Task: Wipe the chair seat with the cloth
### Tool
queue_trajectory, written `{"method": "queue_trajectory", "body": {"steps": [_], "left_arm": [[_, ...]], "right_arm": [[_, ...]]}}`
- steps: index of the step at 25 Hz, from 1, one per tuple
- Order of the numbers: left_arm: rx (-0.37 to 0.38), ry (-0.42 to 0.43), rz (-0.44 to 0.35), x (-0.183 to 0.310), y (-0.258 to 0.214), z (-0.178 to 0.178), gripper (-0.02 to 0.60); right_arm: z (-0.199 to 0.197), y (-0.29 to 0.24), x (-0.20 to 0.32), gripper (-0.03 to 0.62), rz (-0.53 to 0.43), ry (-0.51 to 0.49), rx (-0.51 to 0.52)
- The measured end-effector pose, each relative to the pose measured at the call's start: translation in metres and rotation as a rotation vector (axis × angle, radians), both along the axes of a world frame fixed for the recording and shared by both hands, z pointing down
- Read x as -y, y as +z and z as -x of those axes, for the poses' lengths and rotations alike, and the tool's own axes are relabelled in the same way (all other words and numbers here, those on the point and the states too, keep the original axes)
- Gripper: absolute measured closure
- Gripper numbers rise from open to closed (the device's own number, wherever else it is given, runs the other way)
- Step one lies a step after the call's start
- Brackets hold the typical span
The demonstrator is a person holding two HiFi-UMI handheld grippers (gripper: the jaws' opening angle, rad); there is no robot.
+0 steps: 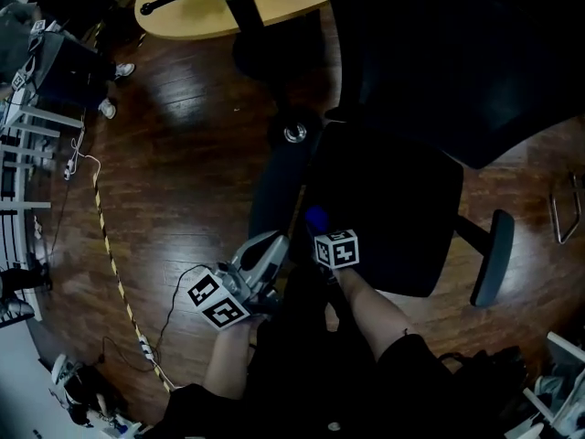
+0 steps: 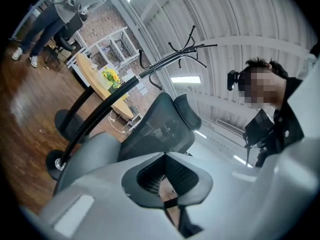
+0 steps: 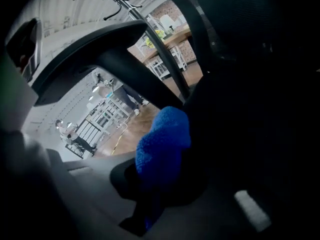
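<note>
The black office chair's seat [image 1: 388,204] fills the middle of the head view, with its mesh backrest [image 1: 457,53] beyond. A blue fluffy cloth [image 1: 315,218] [image 3: 162,144] is pinched in my right gripper [image 1: 317,229] [image 3: 160,161], which holds it against the seat's near left edge. To the left of the seat, over the floor, my left gripper [image 1: 277,242] [image 2: 165,156] has its jaws together and holds nothing. It points up toward the chair's backrest [image 2: 160,129].
A round wooden table [image 1: 228,7] stands at the back. The coat stand's base [image 1: 294,133] is on the floor just left of the chair. A yellow-black cable [image 1: 114,263] runs across the wooden floor at left. The chair's right armrest [image 1: 494,254] juts out.
</note>
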State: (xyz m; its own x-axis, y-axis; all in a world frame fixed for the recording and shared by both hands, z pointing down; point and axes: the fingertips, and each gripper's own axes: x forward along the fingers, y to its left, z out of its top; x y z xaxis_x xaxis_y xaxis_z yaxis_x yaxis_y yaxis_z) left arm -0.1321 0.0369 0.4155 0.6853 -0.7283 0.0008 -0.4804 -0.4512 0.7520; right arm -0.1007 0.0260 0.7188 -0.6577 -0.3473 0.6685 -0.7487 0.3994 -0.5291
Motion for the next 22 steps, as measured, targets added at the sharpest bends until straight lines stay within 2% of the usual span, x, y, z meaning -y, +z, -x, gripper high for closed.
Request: {"method": "queue_trajectory", "body": {"steps": [3, 6, 12, 17, 22], "left_arm": [[0.001, -0.012, 0.005, -0.002, 0.003, 0.007, 0.580], [0.001, -0.007, 0.005, -0.004, 0.005, 0.005, 0.580], [0.001, 0.062, 0.001, 0.001, 0.006, -0.015, 0.580], [-0.002, 0.168, 0.000, 0.006, 0.007, -0.047, 0.580], [-0.012, 0.264, -0.003, 0.020, 0.007, -0.090, 0.580]], "right_arm": [[0.003, 0.005, -0.003, 0.557, -0.026, 0.024, -0.001], [0.001, 0.005, -0.006, 0.557, -0.053, -0.018, -0.003], [-0.029, 0.014, -0.019, 0.557, -0.063, 0.028, -0.070], [-0.091, 0.027, -0.029, 0.557, -0.042, 0.129, -0.138], [-0.189, 0.023, -0.034, 0.557, -0.025, 0.257, -0.228]]}}
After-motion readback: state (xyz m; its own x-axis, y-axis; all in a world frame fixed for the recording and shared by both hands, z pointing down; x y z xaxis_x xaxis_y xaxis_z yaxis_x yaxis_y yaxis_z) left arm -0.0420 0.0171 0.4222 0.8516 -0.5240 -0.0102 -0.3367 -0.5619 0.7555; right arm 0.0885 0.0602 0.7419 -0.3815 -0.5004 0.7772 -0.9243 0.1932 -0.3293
